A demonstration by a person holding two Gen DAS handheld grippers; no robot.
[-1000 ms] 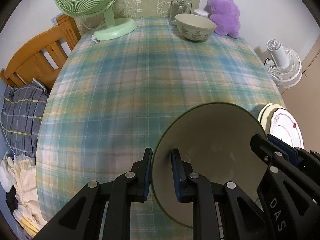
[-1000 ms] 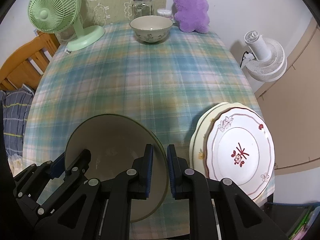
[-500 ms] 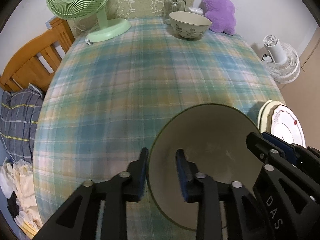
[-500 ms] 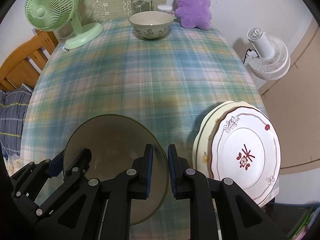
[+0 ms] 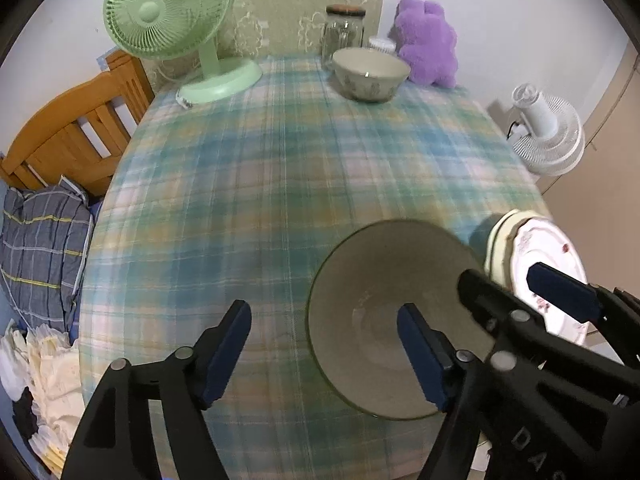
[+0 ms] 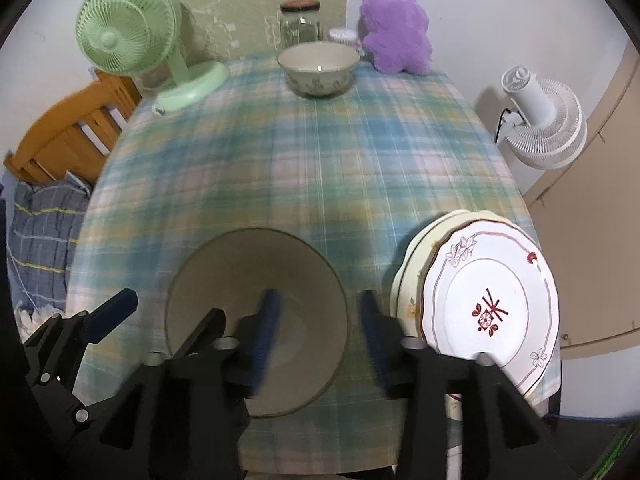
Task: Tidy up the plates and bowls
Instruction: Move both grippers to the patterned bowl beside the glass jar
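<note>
**A:** Talk me through it, what have your claws got?

**B:** Nothing gripped. My left claw (image 5: 324, 354) is spreading its jaws, one pad outside the rim of the big bowl (image 5: 384, 312) and the other over its inside, neither pressing. My right claw (image 6: 318, 324) is opening too, straddling the opposite rim with both pads off the wall.

**A:** Describe that bowl for me.

**B:** Wide, deep, plain dull cream inside with a thin dark green line round the rim. It sits upright on the plaid cloth at the near edge of the worktop (image 5: 280, 168).

**A:** And its neighbours?

**B:** Just to its right, a stack of plates (image 6: 488, 300) that overhangs the worktop's edge. The top one is white with a scalloped rim, a thin reddish line, small pale flowers and a red motif at the centre. I can't tell whether that motif is lettering. A cream plate shows underneath.

**A:** Any more crockery?

**B:** A smaller bowl (image 5: 370, 74) at the far end, cream with a faint greyish leaf pattern outside, near a glass jar (image 5: 344, 34).

**A:** Any writing?

**B:** Pale letters "DAS" on my right claw's black body, seen from the left camera.
</note>
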